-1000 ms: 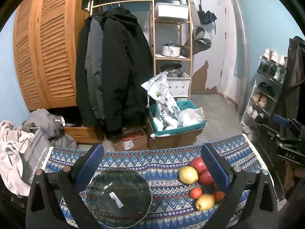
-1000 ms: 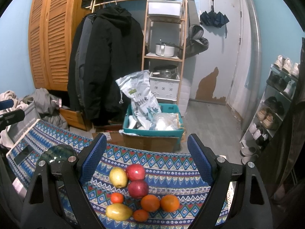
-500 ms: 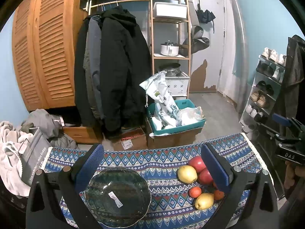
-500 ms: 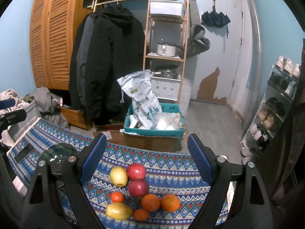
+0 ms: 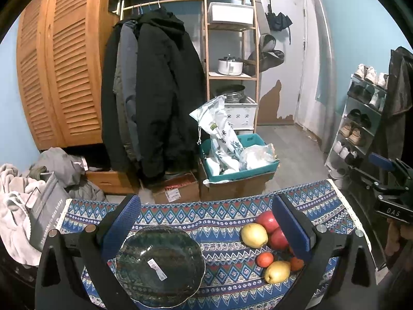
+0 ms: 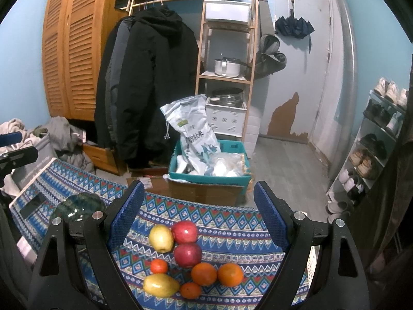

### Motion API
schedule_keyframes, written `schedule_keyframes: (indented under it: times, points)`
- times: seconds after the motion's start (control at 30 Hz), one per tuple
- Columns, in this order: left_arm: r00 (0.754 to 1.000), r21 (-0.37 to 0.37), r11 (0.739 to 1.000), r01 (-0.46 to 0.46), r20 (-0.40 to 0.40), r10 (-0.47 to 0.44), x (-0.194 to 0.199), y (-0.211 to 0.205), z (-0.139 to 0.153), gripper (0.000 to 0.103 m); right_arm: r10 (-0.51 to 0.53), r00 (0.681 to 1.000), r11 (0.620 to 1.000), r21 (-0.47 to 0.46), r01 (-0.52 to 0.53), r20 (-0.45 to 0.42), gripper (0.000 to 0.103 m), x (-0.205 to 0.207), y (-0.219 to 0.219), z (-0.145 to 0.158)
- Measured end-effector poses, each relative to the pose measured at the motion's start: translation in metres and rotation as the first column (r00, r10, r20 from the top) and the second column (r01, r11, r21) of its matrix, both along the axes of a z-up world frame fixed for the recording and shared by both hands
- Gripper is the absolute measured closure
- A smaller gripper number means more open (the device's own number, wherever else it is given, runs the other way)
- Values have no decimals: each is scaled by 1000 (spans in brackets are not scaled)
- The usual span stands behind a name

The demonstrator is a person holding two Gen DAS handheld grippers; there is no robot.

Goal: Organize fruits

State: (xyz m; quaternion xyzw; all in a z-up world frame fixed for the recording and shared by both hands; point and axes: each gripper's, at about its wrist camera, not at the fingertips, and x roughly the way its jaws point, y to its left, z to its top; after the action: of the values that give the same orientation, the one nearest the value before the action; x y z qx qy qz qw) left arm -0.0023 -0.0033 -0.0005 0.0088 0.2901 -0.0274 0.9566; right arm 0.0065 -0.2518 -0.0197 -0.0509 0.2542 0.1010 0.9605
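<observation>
A dark green glass bowl [image 5: 160, 266] sits on the patterned tablecloth [image 5: 222, 214], under my open, empty left gripper [image 5: 206, 222]. Fruit lies in a cluster to its right: two red apples [image 6: 184, 231] [image 6: 188, 254], a yellow apple [image 6: 161, 238], a yellow pear [image 6: 161, 285], two oranges [image 6: 204, 273] [image 6: 230, 274] and two small tangerines [image 6: 159, 266] [image 6: 190, 290]. My right gripper [image 6: 198, 222] is open and empty, held above the fruit. The bowl also shows in the right wrist view [image 6: 77, 206]. The yellow apple [image 5: 254, 235] and pear [image 5: 277, 271] show in the left wrist view.
Beyond the table's far edge stand a teal bin [image 6: 209, 178] on cardboard boxes, hanging coats [image 5: 155, 98] and a wooden shelf [image 5: 232, 51]. A shoe rack [image 6: 374, 142] is on the right. Clothes and a grey bag [image 5: 44, 206] lie at the left.
Both views have shifted only slightly; the left gripper drifted a little. Fruit and bowl have not moved.
</observation>
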Motion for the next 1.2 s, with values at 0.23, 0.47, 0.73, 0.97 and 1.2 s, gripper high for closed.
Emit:
schedule_keyframes:
  times: [0.23, 0.47, 0.73, 0.97, 1.2]
  points:
    - [1000, -4, 1000, -1, -5, 1, 0, 1, -1, 0, 0, 1000, 1000, -14, 0, -4, 18, 1, 2, 1]
    - [1000, -8, 1000, 0, -6, 0, -1, 2, 0, 1, 6, 1000, 1000, -15, -6, -8, 18, 2, 2, 1]
    - [1000, -16, 1000, -14, -12, 14, -1, 5, -1, 0, 5, 1000, 1000, -14, -5, -7, 18, 1, 2, 1]
    - [1000, -21, 1000, -16, -14, 15, 0, 7, -1, 1, 4, 1000, 1000, -14, -5, -8, 18, 1, 1, 1]
    - [1000, -21, 1000, -13, -15, 13, 0, 8, 0, 0, -2, 1000, 1000, -18, 2, -8, 18, 1, -2, 2]
